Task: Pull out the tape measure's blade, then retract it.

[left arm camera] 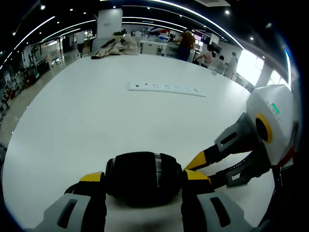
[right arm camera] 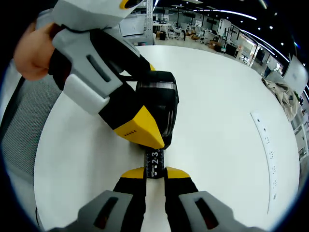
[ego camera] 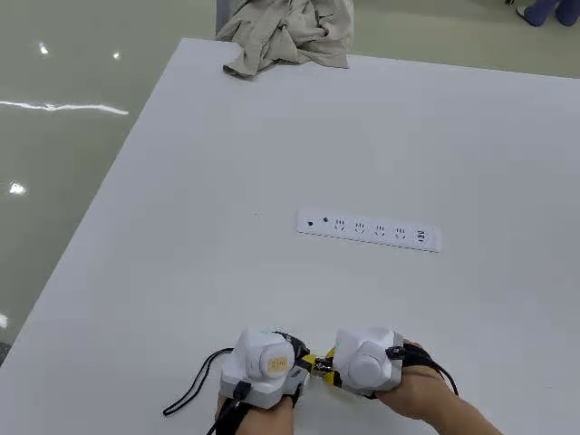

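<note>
A black tape measure (left arm camera: 145,176) sits clamped between the yellow-tipped jaws of my left gripper (left arm camera: 144,180), low over the white table. In the right gripper view the same tape measure (right arm camera: 157,104) lies just ahead, with a short length of black numbered blade (right arm camera: 155,162) drawn out of it. My right gripper (right arm camera: 155,174) is shut on the end of that blade. The head view has both grippers close together at the table's near edge, the left gripper (ego camera: 305,362) and the right gripper (ego camera: 324,367) almost touching, each held by a hand.
A white power strip (ego camera: 368,229) lies across the middle of the white table (ego camera: 272,163). A crumpled beige cloth (ego camera: 285,32) rests at the far edge. A black cord (ego camera: 192,385) trails left of the left gripper. People stand beyond the table in the left gripper view.
</note>
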`<action>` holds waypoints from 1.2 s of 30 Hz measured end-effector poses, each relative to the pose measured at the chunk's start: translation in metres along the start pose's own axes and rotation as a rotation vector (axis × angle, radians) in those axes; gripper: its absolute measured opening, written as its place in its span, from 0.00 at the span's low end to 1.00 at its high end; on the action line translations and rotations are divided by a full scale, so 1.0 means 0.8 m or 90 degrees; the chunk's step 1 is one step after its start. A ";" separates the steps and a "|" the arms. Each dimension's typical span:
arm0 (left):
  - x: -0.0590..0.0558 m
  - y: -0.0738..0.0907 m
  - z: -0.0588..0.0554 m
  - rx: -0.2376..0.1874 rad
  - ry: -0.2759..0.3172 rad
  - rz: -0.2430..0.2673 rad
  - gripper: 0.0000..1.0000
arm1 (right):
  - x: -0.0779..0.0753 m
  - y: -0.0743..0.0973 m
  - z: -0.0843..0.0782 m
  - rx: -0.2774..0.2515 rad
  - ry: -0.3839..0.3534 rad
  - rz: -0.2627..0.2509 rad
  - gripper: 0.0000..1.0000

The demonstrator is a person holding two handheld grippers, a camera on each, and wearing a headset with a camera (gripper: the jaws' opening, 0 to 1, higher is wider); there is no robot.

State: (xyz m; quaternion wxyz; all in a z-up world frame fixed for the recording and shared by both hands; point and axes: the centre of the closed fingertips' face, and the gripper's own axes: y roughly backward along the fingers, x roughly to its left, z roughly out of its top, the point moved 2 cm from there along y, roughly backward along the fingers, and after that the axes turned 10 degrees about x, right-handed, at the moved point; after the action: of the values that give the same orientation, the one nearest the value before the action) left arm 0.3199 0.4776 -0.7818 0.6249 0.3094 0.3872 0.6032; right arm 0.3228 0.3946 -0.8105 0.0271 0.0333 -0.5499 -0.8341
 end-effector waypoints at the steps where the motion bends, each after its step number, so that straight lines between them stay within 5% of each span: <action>1: 0.000 0.001 0.000 0.000 0.000 0.000 0.60 | 0.000 -0.001 0.001 0.000 0.000 0.000 0.13; 36: 0.000 0.000 0.000 0.002 -0.006 -0.003 0.60 | 0.001 -0.012 0.021 0.003 0.032 0.014 0.13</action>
State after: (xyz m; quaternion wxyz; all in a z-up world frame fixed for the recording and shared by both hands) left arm 0.3198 0.4774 -0.7824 0.6275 0.3126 0.3858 0.5998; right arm 0.3201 0.4141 -0.8127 0.0497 0.0483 -0.5513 -0.8314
